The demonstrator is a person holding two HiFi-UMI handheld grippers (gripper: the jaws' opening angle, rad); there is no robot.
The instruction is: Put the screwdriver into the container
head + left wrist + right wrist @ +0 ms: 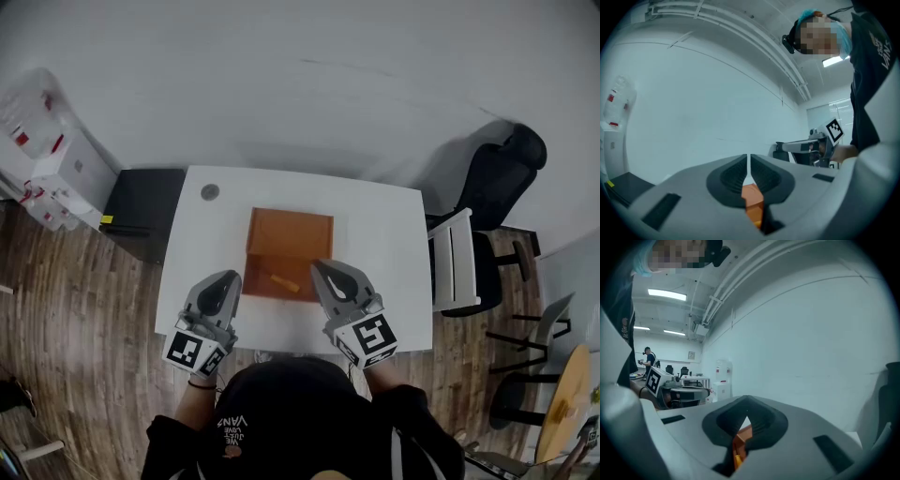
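Screwdriver [279, 280] inside orange container [291, 232] on white table [380, 220]; left gripper [229, 277], right gripper [318, 266] hover at near edge.

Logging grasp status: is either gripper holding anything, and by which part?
Nothing is held. The left gripper and right gripper are both shut and empty; the screwdriver lies loose inside the container.

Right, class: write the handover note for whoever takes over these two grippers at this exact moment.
Left gripper: jaws shut, nothing held, beside the container's front left corner.
Right gripper: jaws shut, nothing held, over the container's front right corner.
Screwdriver: lying inside the container, near its front edge, free of both grippers.
Container: open, on the white table.
Done: the screwdriver looks placed.
Left: probably only to draw both grippers clear.
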